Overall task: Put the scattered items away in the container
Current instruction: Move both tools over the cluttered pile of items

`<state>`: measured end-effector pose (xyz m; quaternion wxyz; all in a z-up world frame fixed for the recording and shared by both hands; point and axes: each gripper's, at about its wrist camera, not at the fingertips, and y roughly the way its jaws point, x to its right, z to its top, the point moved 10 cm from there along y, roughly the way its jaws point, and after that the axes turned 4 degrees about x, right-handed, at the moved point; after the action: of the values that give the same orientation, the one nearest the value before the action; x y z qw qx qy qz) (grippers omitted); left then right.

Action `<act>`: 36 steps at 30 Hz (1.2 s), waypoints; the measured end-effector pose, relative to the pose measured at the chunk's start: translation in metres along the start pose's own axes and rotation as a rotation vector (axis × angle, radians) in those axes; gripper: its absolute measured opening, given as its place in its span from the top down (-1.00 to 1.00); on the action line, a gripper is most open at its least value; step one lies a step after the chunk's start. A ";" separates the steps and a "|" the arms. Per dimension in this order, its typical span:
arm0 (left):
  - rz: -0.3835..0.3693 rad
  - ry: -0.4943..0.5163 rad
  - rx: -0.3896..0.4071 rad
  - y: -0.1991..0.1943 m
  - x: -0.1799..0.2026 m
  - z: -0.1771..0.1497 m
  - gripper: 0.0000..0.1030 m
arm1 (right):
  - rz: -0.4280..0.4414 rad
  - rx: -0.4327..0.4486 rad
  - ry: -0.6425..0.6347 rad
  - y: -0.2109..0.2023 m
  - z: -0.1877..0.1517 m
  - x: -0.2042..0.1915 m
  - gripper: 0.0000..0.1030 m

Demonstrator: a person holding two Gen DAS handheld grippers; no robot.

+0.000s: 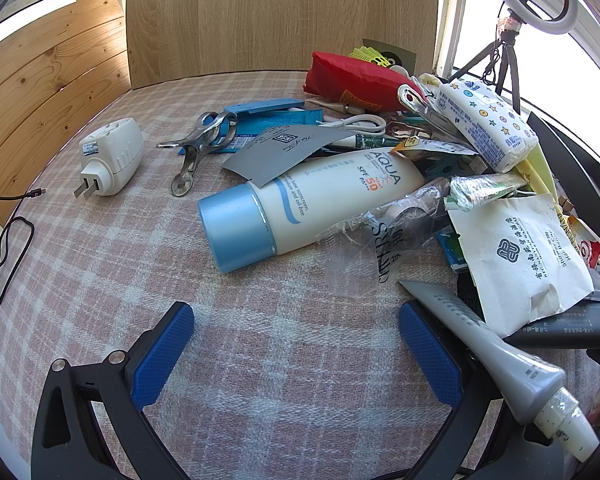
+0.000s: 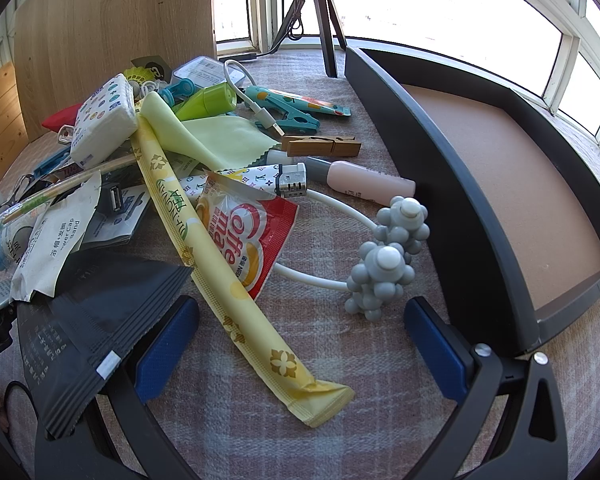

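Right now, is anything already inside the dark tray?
No, the dark tray shows only its bare brown floor; the items lie on the cloth beside it.

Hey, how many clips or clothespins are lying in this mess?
3 clearly: a metal clip left of the sunscreen bottle, a teal plastic clip and a wooden clothespin beside the green cloth. Others may be buried in the pile.

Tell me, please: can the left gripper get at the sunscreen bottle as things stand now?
Probably yes. The left gripper is open, with only bare tablecloth between its fingers and the sunscreen bottle. The bottle's blue cap end lies clear; only a grey card rests on its far end.
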<state>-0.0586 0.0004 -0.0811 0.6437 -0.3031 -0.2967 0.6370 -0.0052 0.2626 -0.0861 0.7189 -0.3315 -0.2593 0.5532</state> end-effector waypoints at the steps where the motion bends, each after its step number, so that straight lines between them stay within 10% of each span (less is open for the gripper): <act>1: -0.001 0.001 -0.001 0.000 0.000 0.000 -1.00 | 0.001 -0.001 -0.002 0.000 0.000 0.000 -1.00; 22: -0.053 0.052 -0.076 -0.002 -0.001 -0.003 -0.99 | 0.037 -0.098 -0.059 -0.002 -0.008 -0.002 -1.00; 36: -0.133 0.078 -0.015 -0.088 -0.040 0.016 -0.98 | 0.026 0.052 0.013 -0.117 0.010 0.060 -0.97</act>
<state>-0.0154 -0.0398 -0.0029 0.6934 -0.3121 -0.2959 0.5781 0.0753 0.3035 0.0102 0.7216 -0.3197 -0.2357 0.5670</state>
